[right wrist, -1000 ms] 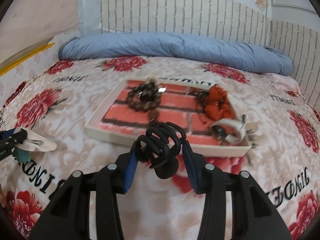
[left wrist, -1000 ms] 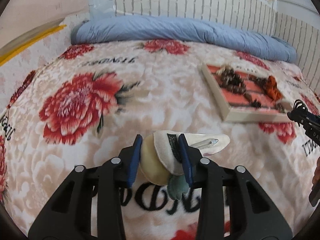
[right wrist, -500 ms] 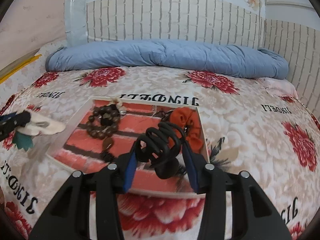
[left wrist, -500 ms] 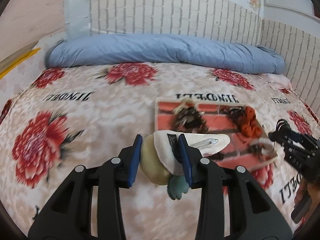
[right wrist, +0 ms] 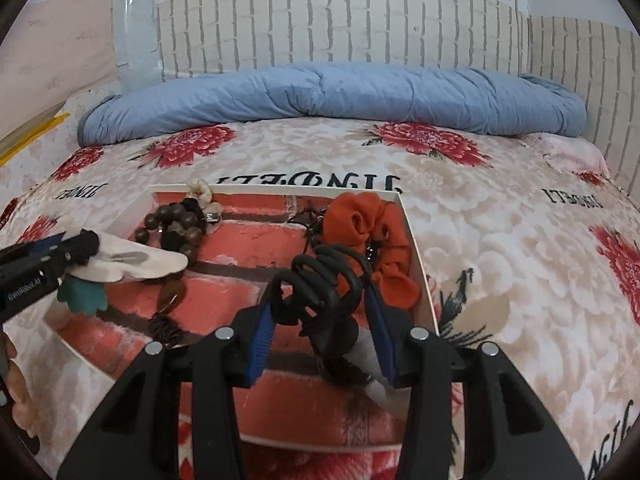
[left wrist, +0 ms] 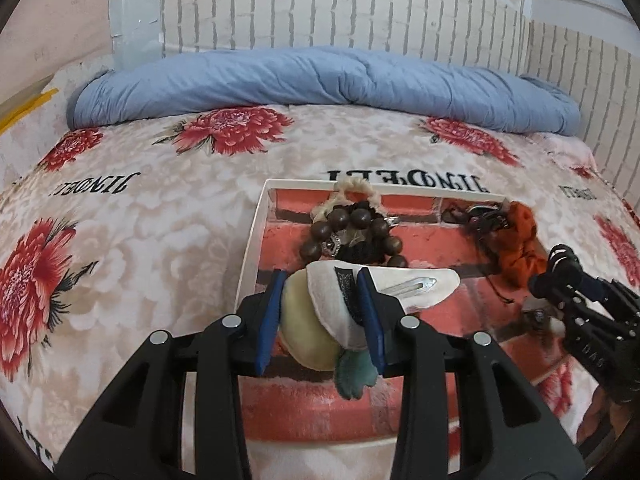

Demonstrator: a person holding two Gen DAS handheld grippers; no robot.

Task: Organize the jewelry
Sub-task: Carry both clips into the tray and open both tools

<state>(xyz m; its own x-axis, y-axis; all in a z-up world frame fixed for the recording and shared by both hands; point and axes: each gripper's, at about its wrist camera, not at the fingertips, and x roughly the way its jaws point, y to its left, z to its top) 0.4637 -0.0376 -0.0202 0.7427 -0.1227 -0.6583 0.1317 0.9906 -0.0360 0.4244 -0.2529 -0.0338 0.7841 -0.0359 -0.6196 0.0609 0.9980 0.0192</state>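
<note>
A shallow white tray [left wrist: 250, 248] with a red brick-pattern floor lies on the bed; its right wall shows in the right wrist view [right wrist: 416, 248]. My left gripper [left wrist: 322, 304] is shut on a cream plush hair clip [left wrist: 360, 292] with a metal snap and teal leaf, held over the tray's left part. It also shows in the right wrist view [right wrist: 136, 262]. My right gripper [right wrist: 320, 304] is shut on a black claw clip [right wrist: 324, 284] over the tray's right part. In the tray lie a brown bead bracelet [left wrist: 356, 228] and an orange scrunchie [right wrist: 372, 224].
The bed has a floral blanket [left wrist: 120, 216] with red flowers and black lettering. A rolled blue quilt [left wrist: 328, 80] lies along the far edge, below a brick-pattern wall [left wrist: 320, 4]. A person's hand [right wrist: 20, 376] shows at the left edge.
Both grippers have moved in over the tray with their clips; the tray now sits closer and larger under them. Neither grip has changed.
</note>
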